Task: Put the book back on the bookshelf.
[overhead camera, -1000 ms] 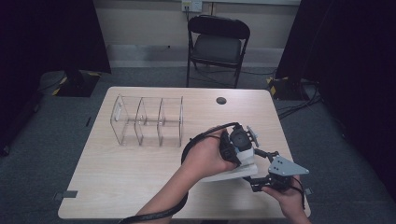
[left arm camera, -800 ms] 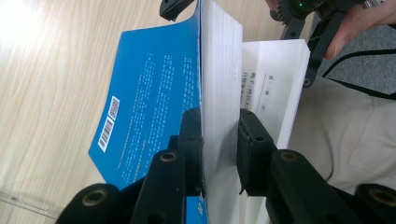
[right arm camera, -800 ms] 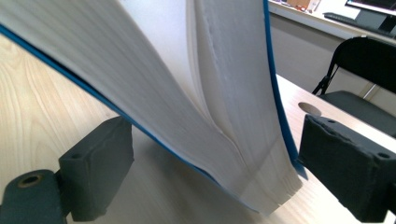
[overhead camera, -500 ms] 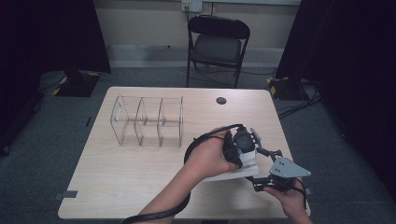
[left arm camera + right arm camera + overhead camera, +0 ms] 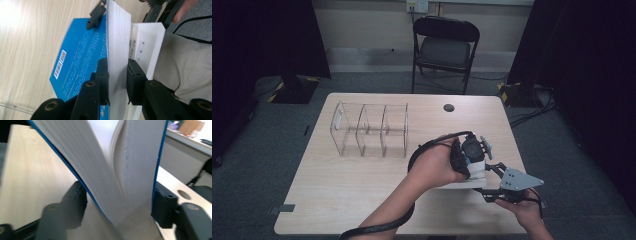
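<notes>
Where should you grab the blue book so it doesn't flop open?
Probably across its whole closed thickness, near the page edge. The blue book fans open in the right gripper view, where the right gripper straddles it. The left gripper pinches only part of the page block. Squeezing both covers together from the page-edge side should keep it shut.

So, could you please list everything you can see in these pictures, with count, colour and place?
Book: one, blue cover, white pages, near right table edge, between both tongs.
White block: one, beside the book; cannot tell what it is.
Rack: one, clear, three compartments, left-centre of table.
Table: one, light wood.
Cable hole: one, dark, far side of table.
Chair: one, black, behind table.
Left tongs: black, shut on the book's pages.
Right tongs: black, around the partly fanned book.
Hands: left, right.
</notes>
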### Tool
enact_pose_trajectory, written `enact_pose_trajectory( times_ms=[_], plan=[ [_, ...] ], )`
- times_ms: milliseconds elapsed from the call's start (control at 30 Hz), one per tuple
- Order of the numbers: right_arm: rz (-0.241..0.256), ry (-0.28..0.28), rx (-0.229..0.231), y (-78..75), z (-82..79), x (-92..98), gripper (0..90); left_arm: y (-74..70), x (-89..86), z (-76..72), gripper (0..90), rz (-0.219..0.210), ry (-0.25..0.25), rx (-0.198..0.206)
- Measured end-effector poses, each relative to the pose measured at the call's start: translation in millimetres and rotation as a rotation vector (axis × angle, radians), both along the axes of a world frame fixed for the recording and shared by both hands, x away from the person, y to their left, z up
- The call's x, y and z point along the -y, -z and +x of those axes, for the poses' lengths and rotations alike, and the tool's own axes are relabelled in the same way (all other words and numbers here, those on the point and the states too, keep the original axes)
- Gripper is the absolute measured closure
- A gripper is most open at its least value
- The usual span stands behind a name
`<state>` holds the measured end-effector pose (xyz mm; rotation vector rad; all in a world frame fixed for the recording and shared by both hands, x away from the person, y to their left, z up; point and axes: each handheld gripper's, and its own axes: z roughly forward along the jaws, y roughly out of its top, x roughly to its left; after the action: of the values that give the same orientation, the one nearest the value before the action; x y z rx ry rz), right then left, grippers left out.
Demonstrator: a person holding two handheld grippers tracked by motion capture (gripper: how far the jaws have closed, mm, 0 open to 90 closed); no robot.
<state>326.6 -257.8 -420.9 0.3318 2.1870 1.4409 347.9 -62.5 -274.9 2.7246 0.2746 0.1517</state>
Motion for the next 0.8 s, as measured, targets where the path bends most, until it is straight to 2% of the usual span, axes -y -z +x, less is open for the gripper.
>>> enact_pose_trajectory(
  times_ms=[133, 167, 267, 333, 400, 433, 467, 533, 567, 633, 667, 733, 767, 800],
  plan=[
    [0.034, -0.037, -0.053, -13.4, -4.1, 2.8, 44.8, -15.8, -2.1, 2.4, 74.2, -0.021, 0.019, 0.002],
    [0.045, -0.043, -0.065, -16.3, -4.9, 3.6, 46.0, -17.7, -2.0, 3.9, 74.0, -0.021, 0.028, -0.009],
    [0.051, -0.059, -0.099, -18.6, -3.9, 4.8, 46.6, -19.1, -1.1, 9.9, 74.0, -0.020, 0.026, -0.044],
    [0.064, -0.062, -0.115, -18.6, -1.0, 6.2, 46.4, -19.3, -0.7, 13.2, 73.7, -0.036, 0.032, -0.043],
    [0.081, -0.063, -0.158, -18.8, 2.2, 7.9, 46.4, -19.5, 0.0, 15.1, 73.5, -0.042, 0.042, -0.037],
    [0.082, -0.062, -0.159, -19.1, 2.8, 8.1, 46.6, -19.8, 0.6, 16.0, 73.2, -0.042, 0.046, -0.040],
    [0.083, -0.061, -0.184, -19.5, 2.9, 8.5, 49.4, -19.4, 1.9, 16.7, 72.3, -0.041, 0.051, -0.046],
    [0.056, -0.089, -0.189, -20.0, 3.2, 9.2, 54.5, -20.4, 3.4, 17.4, 68.1, -0.044, 0.055, -0.005],
    [0.074, -0.079, -0.198, -18.8, 3.4, 9.6, 55.2, -21.4, 3.3, 19.1, 66.1, -0.056, 0.051, 0.008],
    [0.086, -0.071, -0.202, -19.1, 5.2, 11.7, 57.0, -22.2, 2.5, 22.6, 62.2, -0.085, 0.084, 0.057],
    [0.101, -0.069, -0.215, -18.2, 5.9, 12.5, 57.8, -22.8, 2.3, 25.5, 56.8, -0.094, 0.089, 0.089],
    [0.115, -0.070, -0.222, -16.9, 7.8, 14.5, 58.2, -25.6, 1.4, 32.4, 39.7, -0.117, 0.076, 0.130],
    [0.121, -0.067, -0.232, -16.6, 8.7, 15.3, 58.5, -28.0, 0.5, 35.3, 34.0, -0.138, 0.067, 0.135],
    [0.121, -0.064, -0.232, -16.8, 9.8, 16.4, 58.7, -31.0, -0.8, 37.7, 32.2, -0.161, 0.070, 0.134]
  ],
)
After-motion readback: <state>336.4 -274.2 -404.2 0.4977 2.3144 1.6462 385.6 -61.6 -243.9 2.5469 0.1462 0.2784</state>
